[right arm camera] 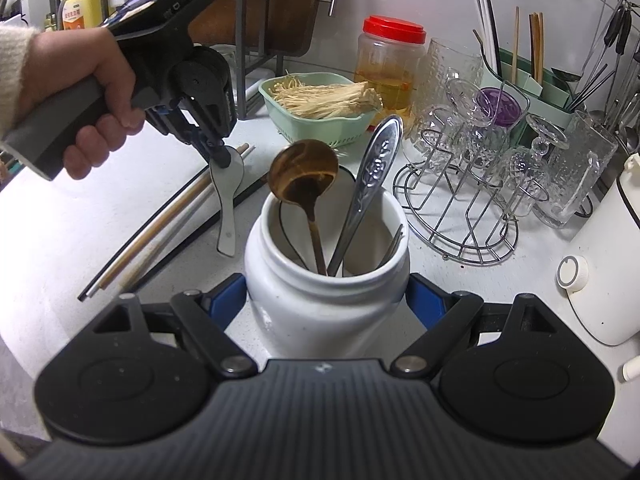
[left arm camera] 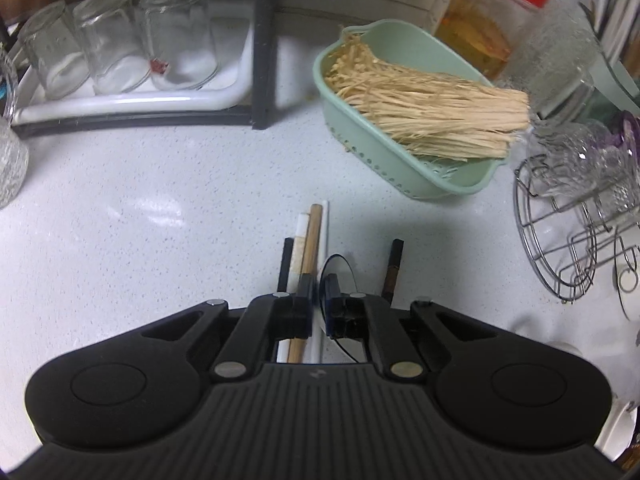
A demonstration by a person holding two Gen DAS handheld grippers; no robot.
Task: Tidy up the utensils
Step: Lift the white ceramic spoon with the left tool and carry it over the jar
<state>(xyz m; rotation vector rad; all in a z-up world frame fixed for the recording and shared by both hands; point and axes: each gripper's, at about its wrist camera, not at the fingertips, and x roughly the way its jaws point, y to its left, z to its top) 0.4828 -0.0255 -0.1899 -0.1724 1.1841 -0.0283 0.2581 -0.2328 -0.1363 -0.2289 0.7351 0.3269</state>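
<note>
My right gripper (right arm camera: pixel 326 300) is shut on a white ceramic jar (right arm camera: pixel 326 304), its blue pads against both sides. The jar holds a brown wooden spoon (right arm camera: pixel 304 172), a steel spoon (right arm camera: pixel 374 172) and more utensils. My left gripper (right arm camera: pixel 222 156) points down at the counter and is shut on the bowl end of a white ceramic spoon (right arm camera: pixel 228 196), which hangs handle down. In the left wrist view the left gripper (left arm camera: pixel 318 300) has its jaws nearly together on the spoon's thin edge (left arm camera: pixel 320 320). Several chopsticks (right arm camera: pixel 160 224) lie on the counter beneath it, also in the left wrist view (left arm camera: pixel 310 240).
A green basket of enoki mushrooms (right arm camera: pixel 320 100), a red-lidded jar (right arm camera: pixel 390 64), a wire rack of upturned glasses (right arm camera: pixel 480 184), a green chopstick holder (right arm camera: pixel 532 76) and a white kettle (right arm camera: pixel 608 256) stand around. Upturned glasses (left arm camera: pixel 116 40) sit on a white tray at the back left.
</note>
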